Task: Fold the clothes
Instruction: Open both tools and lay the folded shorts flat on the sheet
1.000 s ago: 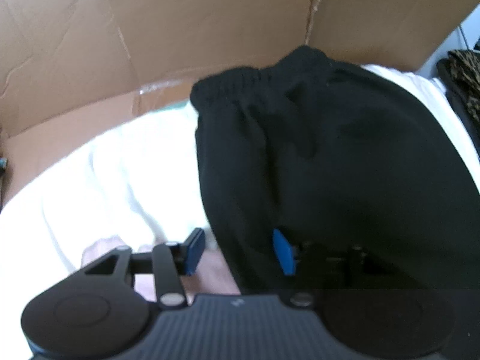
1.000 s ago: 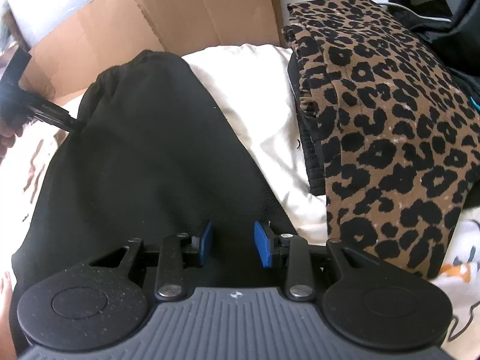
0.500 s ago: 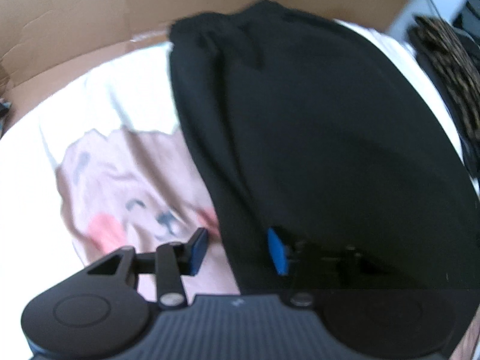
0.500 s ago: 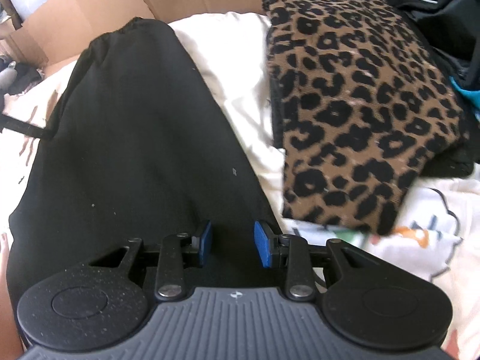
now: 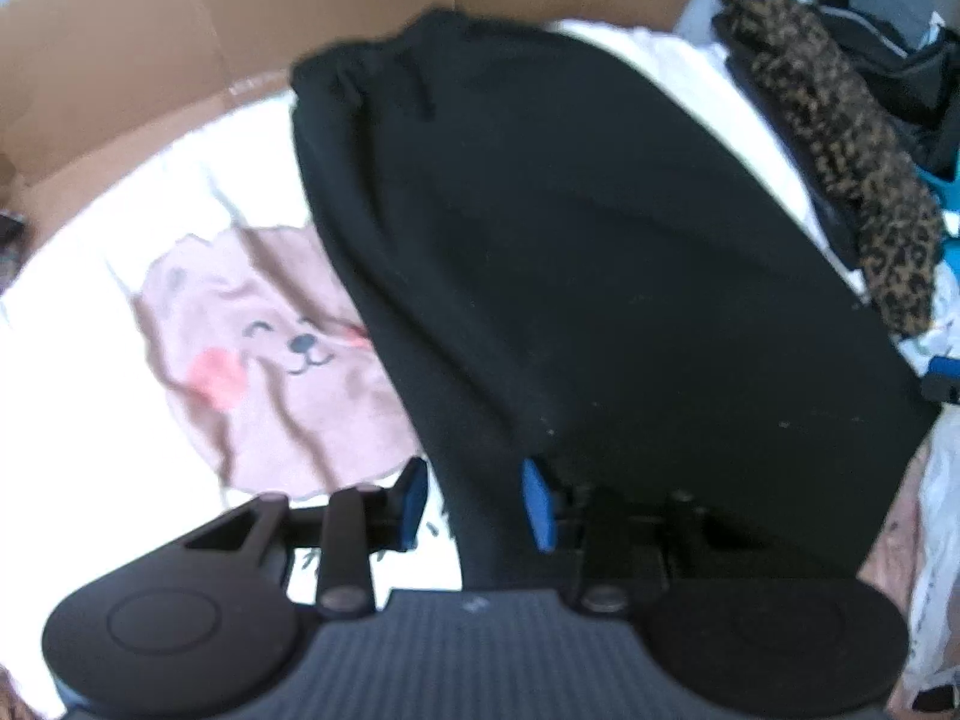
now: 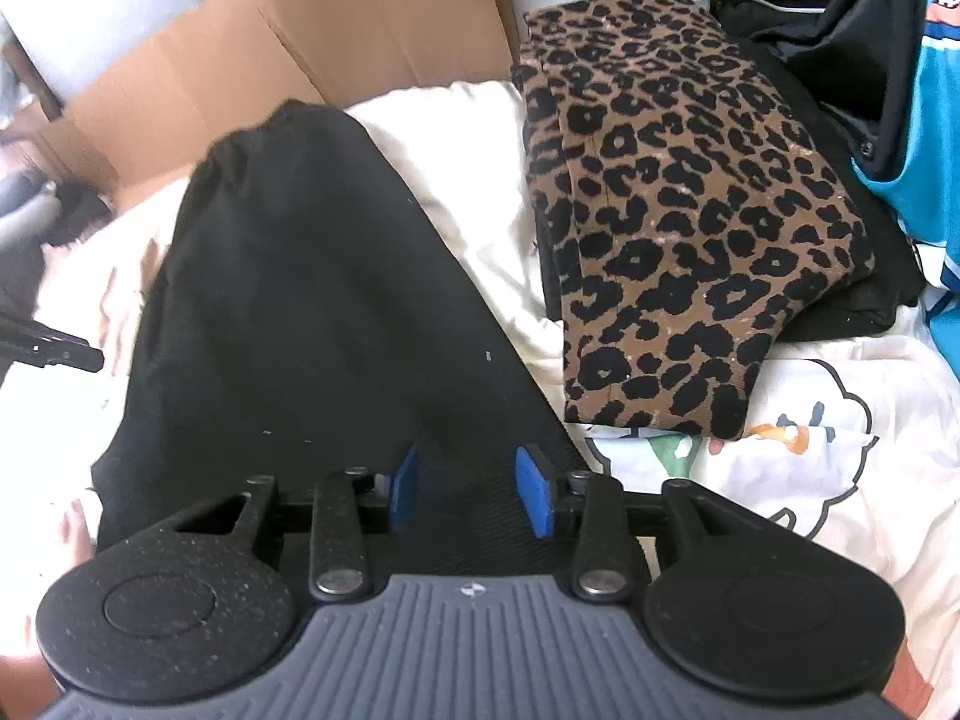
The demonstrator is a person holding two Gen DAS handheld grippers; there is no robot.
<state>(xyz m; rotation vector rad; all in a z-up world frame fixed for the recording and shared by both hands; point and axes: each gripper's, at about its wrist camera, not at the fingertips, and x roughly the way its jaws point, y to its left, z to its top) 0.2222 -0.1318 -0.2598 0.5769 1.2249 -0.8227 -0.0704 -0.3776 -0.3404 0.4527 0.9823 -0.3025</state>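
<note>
Black garment (image 6: 312, 300) spread on the bed (image 6: 480, 228), waistband at 12 o'clock, near hem between the parted jaws of left gripper (image 5: 474, 504) and right gripper (image 6: 468, 492), neither visibly clamping; uneven closing would likely skew any fold.

left claw (image 5: 474, 501) – pads apart, low, forward | right claw (image 6: 468, 489) – pads apart, low

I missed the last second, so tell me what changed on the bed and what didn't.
The left hand-held gripper pulled back along the black trousers, away from the waistband, uncovering a pink bear print on the sheet. The right hand-held gripper shifted only slightly. Both stayed open with black cloth between the jaws. The leopard garment lay untouched.
</note>
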